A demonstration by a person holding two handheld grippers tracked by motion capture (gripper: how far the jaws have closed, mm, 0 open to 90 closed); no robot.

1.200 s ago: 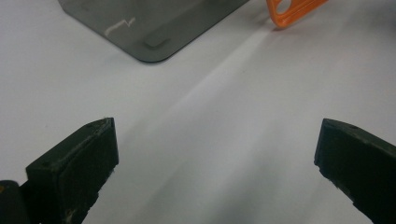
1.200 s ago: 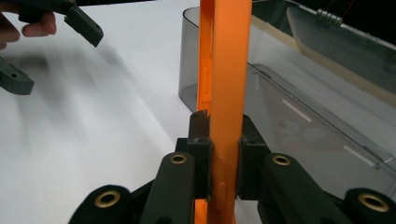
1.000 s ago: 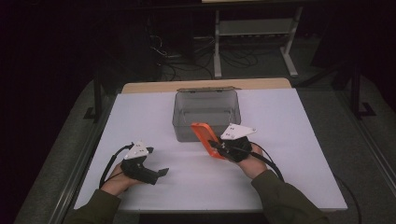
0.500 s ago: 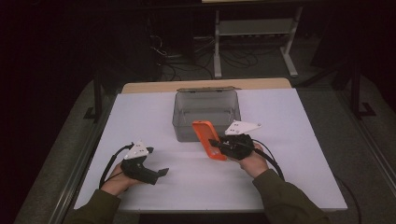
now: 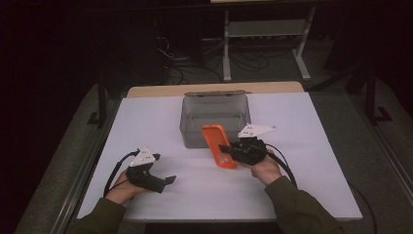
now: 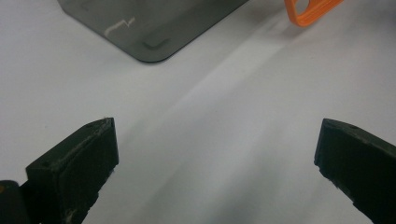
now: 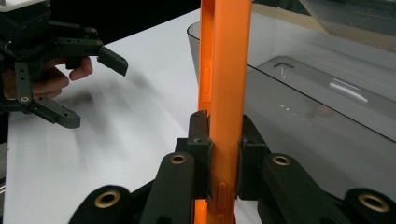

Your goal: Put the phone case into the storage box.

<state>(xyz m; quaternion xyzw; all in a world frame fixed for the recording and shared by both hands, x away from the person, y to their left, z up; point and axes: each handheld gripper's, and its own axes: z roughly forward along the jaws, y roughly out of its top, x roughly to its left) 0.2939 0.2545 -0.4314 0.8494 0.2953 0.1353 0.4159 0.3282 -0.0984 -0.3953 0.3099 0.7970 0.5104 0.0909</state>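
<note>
right gripper (image 7: pixel 223 154) jaws clamp an orange phone case (image 7: pixel 224 93) just beside the grey bin (image 5: pixel 214 119), while left gripper (image 6: pixel 215 158) jaws gape wide over bare bench (image 5: pixel 302 185).

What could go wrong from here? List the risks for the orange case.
1. The right gripper pinches the orange phone case only across its thin edge, so it might twist or slip out.
2. The case stands close to the near wall of the grey bin; it could catch on that rim if moved forward too low.
3. The left gripper rests open and apart, too far to steady anything.
</note>
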